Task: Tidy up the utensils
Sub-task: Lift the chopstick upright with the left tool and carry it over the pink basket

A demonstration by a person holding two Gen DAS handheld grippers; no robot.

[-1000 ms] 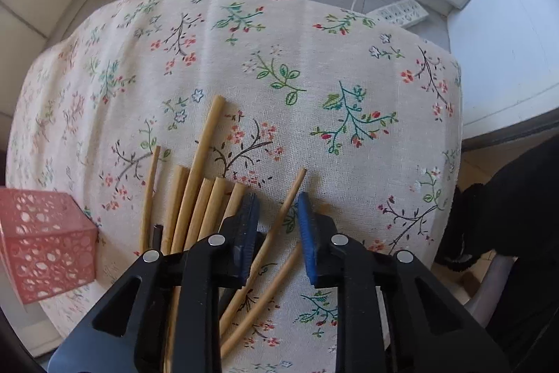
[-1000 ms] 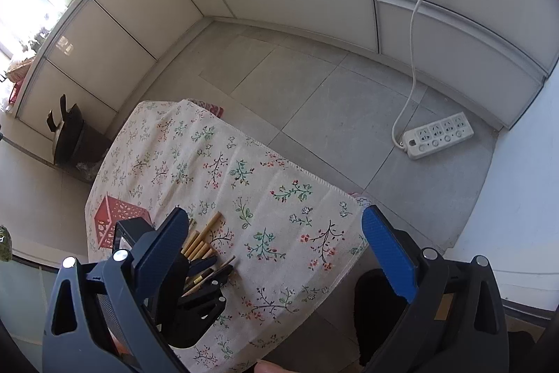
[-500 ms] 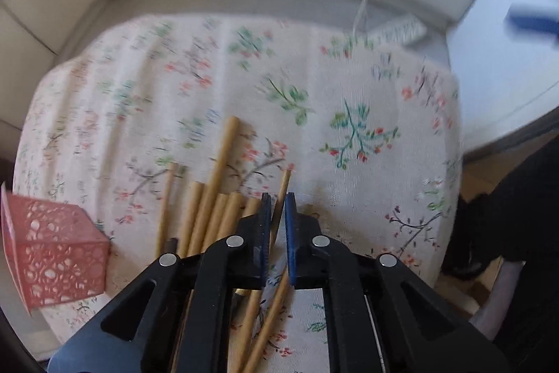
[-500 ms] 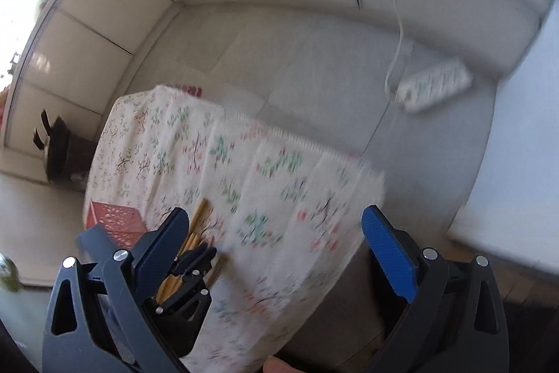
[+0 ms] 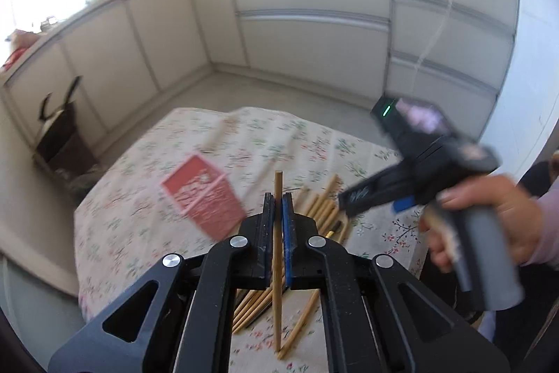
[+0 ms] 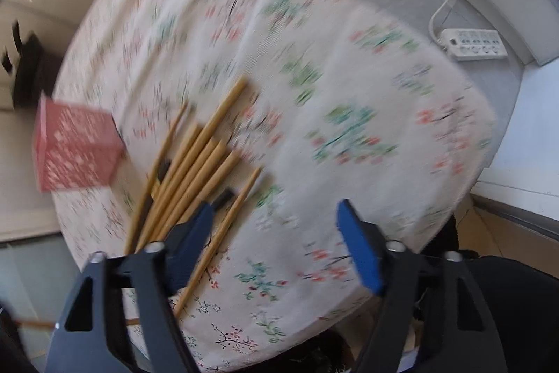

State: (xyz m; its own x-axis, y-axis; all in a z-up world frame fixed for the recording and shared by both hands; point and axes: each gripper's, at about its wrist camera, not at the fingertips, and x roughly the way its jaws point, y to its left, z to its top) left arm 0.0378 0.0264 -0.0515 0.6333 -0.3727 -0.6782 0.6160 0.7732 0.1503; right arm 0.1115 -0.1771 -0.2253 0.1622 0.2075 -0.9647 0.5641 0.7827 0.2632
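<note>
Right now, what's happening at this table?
A person is sorting chopsticks with two handheld grippers. The left gripper is shut on one wooden chopstick, held above the floral tablecloth. The right gripper, jaws closing with nothing between them, hangs over the loose chopstick pile. A pink perforated basket stands beside the pile.

**Floral counter, chopsticks and a pink basket**

The counter is round and covered by a cream cloth printed with small flowers and twigs. A loose bundle of wooden chopsticks lies directly on the cloth toward its near left part, fanned out with their far ends spread; one more chopstick lies just to the right of the bundle. A pink perforated basket stands at the counter's left edge, just beside the bundle. The right half of the cloth carries only its print.
</note>
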